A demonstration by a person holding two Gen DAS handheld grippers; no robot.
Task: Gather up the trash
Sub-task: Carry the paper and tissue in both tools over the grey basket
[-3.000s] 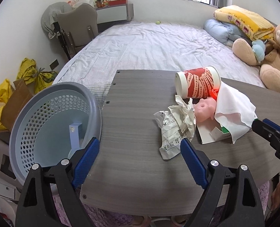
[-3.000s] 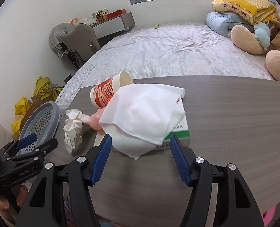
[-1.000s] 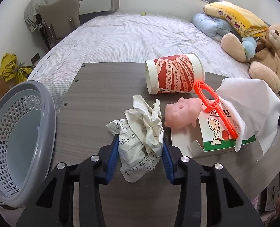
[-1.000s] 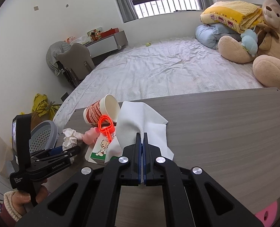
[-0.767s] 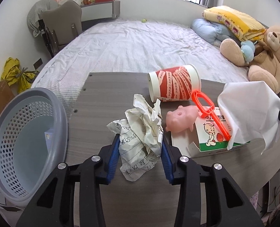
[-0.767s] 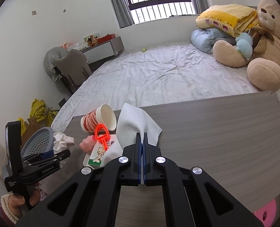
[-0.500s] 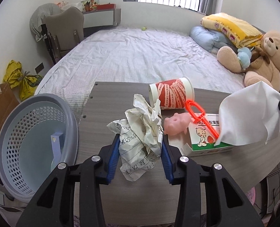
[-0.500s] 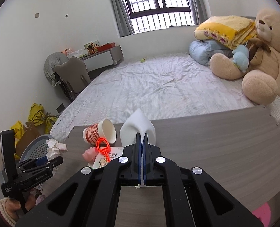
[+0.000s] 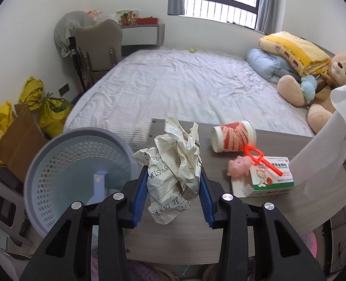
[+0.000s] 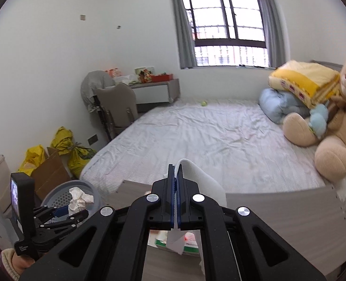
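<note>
Left gripper (image 9: 173, 194) clamps the crumpled paper (image 9: 175, 164) between its blue pads, held clear above the wooden table (image 9: 196, 231) — right beside the grey perforated basket (image 9: 56, 154). Right gripper (image 10: 174, 201) is pinched tight on a white tissue (image 9: 329, 140), dangling over the medicine box (image 9: 270, 175) — paper cup (image 9: 235, 135) lies tipped nearby.

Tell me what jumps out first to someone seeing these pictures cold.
The crumpled paper clamped in the left tool fills the middle of the left wrist view, lifted off the table beside the grey perforated basket. At that view's right edge a white tissue hangs in the air, pinched by the shut right tool. Behind, a large teddy bear sits on the bed.
</note>
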